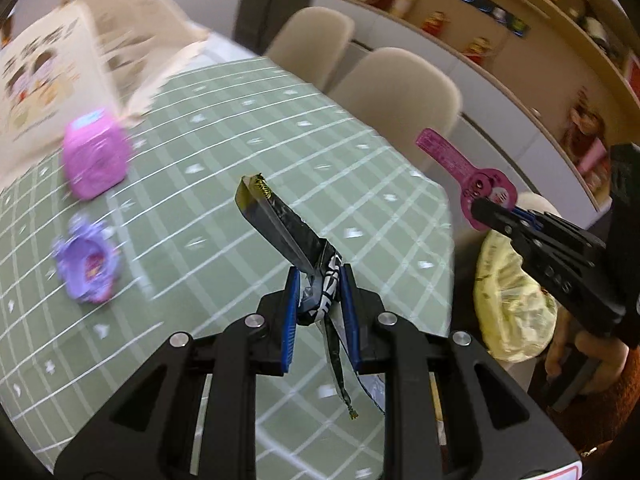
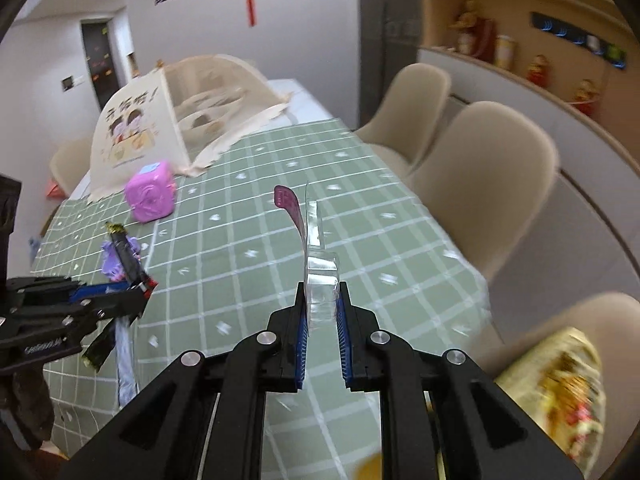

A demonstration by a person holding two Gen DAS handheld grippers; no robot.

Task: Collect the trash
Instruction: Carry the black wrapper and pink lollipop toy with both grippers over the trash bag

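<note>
My left gripper [image 1: 319, 292] is shut on a crumpled black and silver snack wrapper [image 1: 280, 216], held above the green checked tablecloth [image 1: 224, 160]. It also shows in the right wrist view [image 2: 138, 286] at the left, wrapper [image 2: 124, 252] sticking up. My right gripper [image 2: 322, 304] is shut on a clear plastic blister pack with a magenta card backing [image 2: 316, 248]. In the left wrist view the right gripper [image 1: 486, 210] holds that magenta pack [image 1: 452, 160] off the table's right edge.
A pink cube box [image 2: 151, 196] and a purple flower-shaped toy [image 1: 86, 268] lie on the table. A mesh food cover [image 2: 168, 120] stands at the far end. Beige chairs [image 2: 480, 180] line the right side. A yellow patterned bag [image 1: 514, 300] sits on a chair.
</note>
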